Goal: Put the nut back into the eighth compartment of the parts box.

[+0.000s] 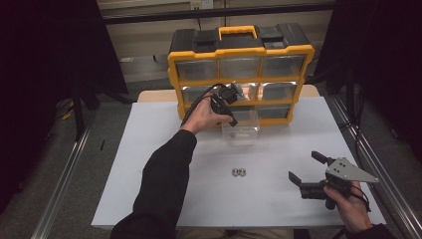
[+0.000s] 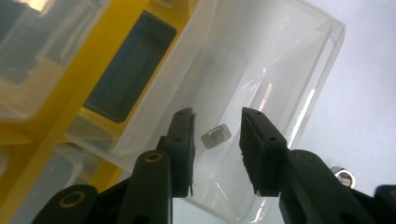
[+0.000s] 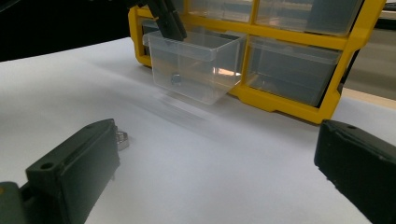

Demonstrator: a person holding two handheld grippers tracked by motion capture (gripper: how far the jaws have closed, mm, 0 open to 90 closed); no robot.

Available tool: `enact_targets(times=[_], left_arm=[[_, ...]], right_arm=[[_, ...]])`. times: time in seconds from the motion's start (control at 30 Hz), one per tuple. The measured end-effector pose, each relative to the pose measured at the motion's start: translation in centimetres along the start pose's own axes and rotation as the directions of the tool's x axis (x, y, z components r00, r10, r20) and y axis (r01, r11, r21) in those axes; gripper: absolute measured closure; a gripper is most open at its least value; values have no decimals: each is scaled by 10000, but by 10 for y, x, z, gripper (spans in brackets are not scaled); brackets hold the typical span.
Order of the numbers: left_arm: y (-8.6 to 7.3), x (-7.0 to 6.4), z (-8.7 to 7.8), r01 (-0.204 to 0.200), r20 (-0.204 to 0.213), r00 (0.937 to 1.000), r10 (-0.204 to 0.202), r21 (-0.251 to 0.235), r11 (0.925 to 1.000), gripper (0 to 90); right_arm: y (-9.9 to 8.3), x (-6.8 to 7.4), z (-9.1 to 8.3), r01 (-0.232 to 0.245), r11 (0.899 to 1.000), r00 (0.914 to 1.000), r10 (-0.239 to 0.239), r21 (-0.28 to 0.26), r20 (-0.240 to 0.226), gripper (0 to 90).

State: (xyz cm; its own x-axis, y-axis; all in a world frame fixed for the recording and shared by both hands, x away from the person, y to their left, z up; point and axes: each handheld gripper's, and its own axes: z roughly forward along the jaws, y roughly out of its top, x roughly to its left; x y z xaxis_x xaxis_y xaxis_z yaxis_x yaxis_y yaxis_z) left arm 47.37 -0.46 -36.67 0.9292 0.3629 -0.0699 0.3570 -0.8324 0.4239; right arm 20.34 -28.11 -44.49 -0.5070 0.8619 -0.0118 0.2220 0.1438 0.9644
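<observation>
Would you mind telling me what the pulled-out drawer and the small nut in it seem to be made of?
The drawer looks like clear, glossy plastic: the nut and cabinet show through its walls. The nut looks like bare, silvery metal, with shiny flat faces, though it is small and blurred.

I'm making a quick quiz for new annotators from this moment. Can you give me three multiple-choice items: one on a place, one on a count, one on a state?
1. Where is the left gripper?
A. Above the pulled-out clear drawer
B. At the table's near edge
C. Behind the yellow organizer

2. How many nuts lie on the white table in the high view?
A. Five
B. None
C. Two

3. How are the right gripper's jaws?
A. Shut on a nut
B. Wide open, holding nothing
C. Shut on the drawer

Answers:
1 A, its jaws frame the drawer and a nut in it.
2 C, a pair sits mid-table.
3 B, bare table shows between them.
</observation>
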Motion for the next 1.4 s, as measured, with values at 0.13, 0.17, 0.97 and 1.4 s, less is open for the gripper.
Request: enact_targets(times=[0.13,0.17,0.97,1.4], left_arm=[[-2,-2,-8,97,85,9999,-95,-227,9997,621],[-2,-1,-10,-13,34,10000,14,-242,9997,614],[-35,-31,-37,-392,-143,9992,380,-896,9952,193],[-67,-45,-26,-339,45,9994,344,-872,9956,121]], right_arm=[[0,0,0,1,10000,10000,-1,9,-1,0],[0,0,0,14,10000,10000,-14,-3,11,0],[0,0,0,32,10000,10000,-32,49,6,0],[0,0,1,58,10000,10000,-58,76,10,0]])
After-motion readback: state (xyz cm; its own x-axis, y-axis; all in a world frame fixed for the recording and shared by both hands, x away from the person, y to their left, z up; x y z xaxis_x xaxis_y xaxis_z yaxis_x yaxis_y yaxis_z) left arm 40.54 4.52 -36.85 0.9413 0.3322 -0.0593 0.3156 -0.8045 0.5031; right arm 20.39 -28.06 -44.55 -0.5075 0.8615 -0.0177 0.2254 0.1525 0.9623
